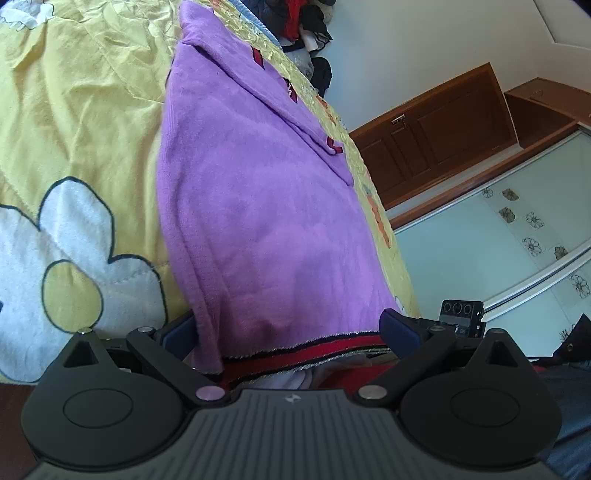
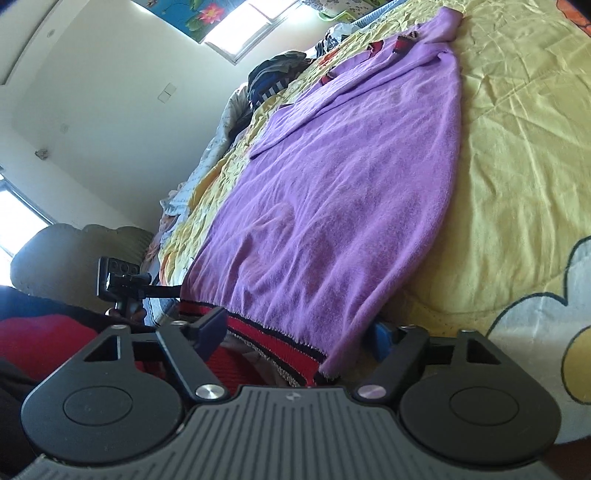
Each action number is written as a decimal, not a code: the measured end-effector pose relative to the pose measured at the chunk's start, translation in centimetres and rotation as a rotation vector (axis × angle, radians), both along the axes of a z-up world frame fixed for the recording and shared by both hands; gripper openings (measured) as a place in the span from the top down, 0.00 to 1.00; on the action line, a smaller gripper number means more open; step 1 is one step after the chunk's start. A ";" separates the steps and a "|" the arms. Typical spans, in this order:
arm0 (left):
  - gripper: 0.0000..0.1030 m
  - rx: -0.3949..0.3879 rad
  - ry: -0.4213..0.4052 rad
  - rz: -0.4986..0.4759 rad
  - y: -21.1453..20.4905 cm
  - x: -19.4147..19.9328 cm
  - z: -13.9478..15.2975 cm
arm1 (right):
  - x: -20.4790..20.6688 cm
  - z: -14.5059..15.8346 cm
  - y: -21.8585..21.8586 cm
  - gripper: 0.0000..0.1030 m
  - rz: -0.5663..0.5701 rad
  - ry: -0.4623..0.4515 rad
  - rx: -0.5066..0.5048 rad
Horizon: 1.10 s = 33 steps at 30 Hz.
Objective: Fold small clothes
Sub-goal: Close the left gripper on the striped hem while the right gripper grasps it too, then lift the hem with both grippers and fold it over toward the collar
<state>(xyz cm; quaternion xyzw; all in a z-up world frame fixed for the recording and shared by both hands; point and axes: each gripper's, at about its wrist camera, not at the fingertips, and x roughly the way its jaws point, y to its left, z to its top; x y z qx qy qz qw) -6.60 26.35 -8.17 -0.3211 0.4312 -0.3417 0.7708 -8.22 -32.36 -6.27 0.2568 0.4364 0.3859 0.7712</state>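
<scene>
Garment: a small purple knit sweater (image 1: 258,206) lies flat on a bed, its length running away from both cameras; a sleeve is folded diagonally across the upper part.
Hem: a red band edged w/ black stripes (image 2: 273,343) sits nearest the cameras, at the near edge of the bed.
Trim: red-and-black patches show near the far end of the sweater, approx. at the neck and cuff (details too small to read).
Left gripper (image 1: 284,328): jaws stand wide apart, one blue pad at each side of the hem's left part; the purple fabric and red band lie between them. The pads do not press the cloth, so nothing is gripped.
Right gripper (image 2: 299,332): jaws part-way open, straddling the hem's right corner. One blue pad sits on the red band, the other is half hidden behind the purple edge; whether it touches the cloth cannot be told. No firm pinch is visible.
Bed cover: a yellow quilted bedspread (image 1: 85,103) w/ a large white flower outlined in dark thread (image 1: 74,258), just beside the sweater.
Far end of bed: a heap of dark and red clothes (image 1: 306,22).
Room: a brown wooden cabinet (image 1: 443,129) and pale glass sliding panels w/ flower motifs in the left view; a white wall and bright window (image 2: 240,26) in the right view.
</scene>
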 end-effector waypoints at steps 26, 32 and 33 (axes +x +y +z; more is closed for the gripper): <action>0.94 0.287 -0.172 0.056 -1.7 -0.3 4.6 | -0.7 2.5 0.4 0.90 -0.073 -0.050 -0.050; 0.94 0.266 -0.222 0.097 -1.9 -0.2 6.3 | 0.4 3.7 0.3 0.90 -0.106 -0.088 -0.009; 0.94 0.266 -0.231 0.105 -2.1 -0.2 6.6 | 0.6 3.9 0.4 0.90 -0.114 -0.094 -0.002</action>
